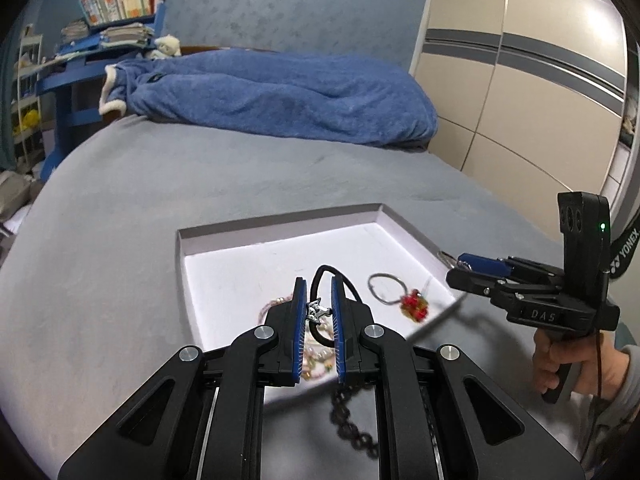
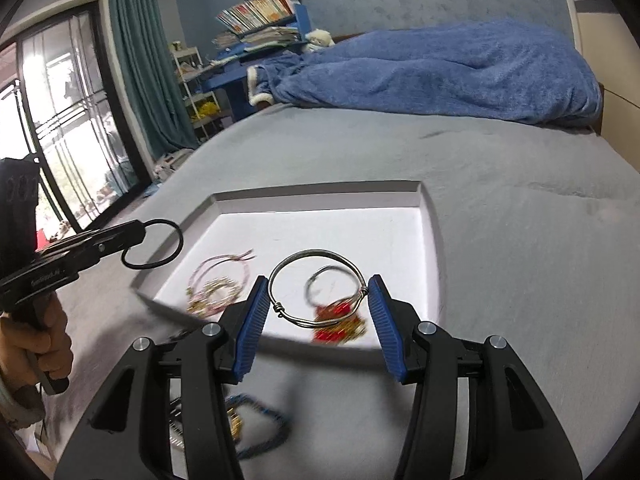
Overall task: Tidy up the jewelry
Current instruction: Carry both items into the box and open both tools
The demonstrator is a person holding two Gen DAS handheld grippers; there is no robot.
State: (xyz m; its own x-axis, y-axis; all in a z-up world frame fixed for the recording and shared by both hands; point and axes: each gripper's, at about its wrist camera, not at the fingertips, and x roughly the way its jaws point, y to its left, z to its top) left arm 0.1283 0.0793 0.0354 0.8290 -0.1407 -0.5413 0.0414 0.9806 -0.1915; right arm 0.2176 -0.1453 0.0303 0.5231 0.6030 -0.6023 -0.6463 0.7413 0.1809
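A shallow white tray [image 1: 280, 224] [image 2: 316, 198] lies on the grey bed. My left gripper [image 1: 318, 300] is shut on a black cord bracelet [image 1: 324, 274] with a small silver charm, held above the tray's near edge; it shows in the right wrist view [image 2: 154, 244] too. My right gripper [image 2: 318, 304] is shut on a silver wire bangle [image 2: 316, 288] held over the tray's front; in the left wrist view it [image 1: 456, 262] is at the tray's right rim. In the tray lie a ring with red beads [image 1: 412, 304] [image 2: 340, 320] and pink-gold beaded bracelets [image 2: 218, 284] [image 1: 316, 354].
A dark bead chain [image 1: 352, 420] and a blue beaded piece [image 2: 260, 428] lie on the bed in front of the tray. A blue blanket [image 1: 272, 96] is heaped at the far end. A wardrobe [image 1: 520, 80] stands to the right, a blue desk [image 1: 80, 68] to the left.
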